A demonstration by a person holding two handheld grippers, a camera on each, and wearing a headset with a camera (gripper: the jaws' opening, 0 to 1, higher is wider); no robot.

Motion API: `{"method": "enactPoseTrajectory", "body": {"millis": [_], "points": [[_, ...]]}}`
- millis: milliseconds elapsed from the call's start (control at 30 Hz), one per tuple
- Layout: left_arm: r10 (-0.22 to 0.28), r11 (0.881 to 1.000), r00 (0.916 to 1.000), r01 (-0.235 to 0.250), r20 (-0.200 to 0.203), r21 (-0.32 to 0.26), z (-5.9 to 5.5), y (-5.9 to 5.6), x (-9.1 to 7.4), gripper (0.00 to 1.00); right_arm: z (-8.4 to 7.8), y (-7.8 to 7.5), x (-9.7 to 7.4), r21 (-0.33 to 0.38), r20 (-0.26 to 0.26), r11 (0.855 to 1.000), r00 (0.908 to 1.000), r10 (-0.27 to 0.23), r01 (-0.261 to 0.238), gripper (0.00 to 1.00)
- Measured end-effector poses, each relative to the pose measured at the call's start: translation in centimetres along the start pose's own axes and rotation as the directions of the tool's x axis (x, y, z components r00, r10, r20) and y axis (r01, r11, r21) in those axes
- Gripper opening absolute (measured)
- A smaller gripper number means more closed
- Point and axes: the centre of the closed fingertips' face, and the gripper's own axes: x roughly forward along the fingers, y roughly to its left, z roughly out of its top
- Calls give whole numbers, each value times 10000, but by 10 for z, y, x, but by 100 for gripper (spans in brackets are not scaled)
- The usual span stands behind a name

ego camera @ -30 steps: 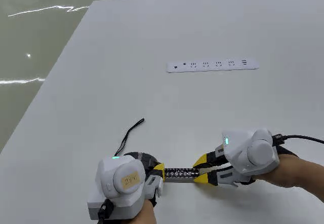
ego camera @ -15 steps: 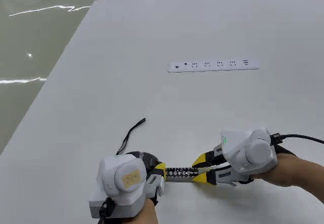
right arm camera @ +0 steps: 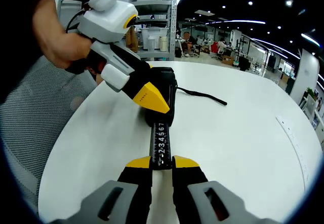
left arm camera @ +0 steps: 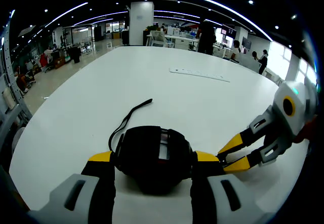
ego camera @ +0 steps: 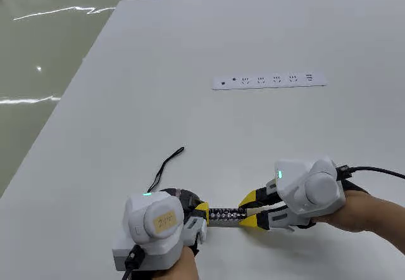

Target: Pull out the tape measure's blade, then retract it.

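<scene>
While I look down from the head view, the stretch of blade (ego camera: 224,216) between my two grippers looks a touch shorter than a second ago, and my right gripper (ego camera: 247,211) sits slightly nearer the tape measure (ego camera: 182,197); I take that to mean the pull-out is done and I am feeding the blade back in. The tape measure rests near me on the white table (ego camera: 190,71), its strap (ego camera: 166,166) trailing away to the far left; one power strip (ego camera: 270,79) lies well apart on the far side.

From the left gripper view, my left gripper (left arm camera: 154,157) is closed round the black tape measure, one jaw pressed to each side; the right gripper comes in from the right.

From the right gripper view, my jaws are drawn almost together and pinch the blade (right arm camera: 161,138) by its edges near its end, numbers running away toward the tape measure (right arm camera: 162,89).

I count one tape measure, one blade, one strap, one power strip and two grippers.
</scene>
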Motion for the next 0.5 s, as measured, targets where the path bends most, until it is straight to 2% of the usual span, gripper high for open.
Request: {"method": "enactPoseTrajectory", "body": {"millis": [500], "points": [[-121,9998,9999,122,11,-182,0,2,0,55,7,0,6,-93,95,10000,9999,35,-34,14]]}}
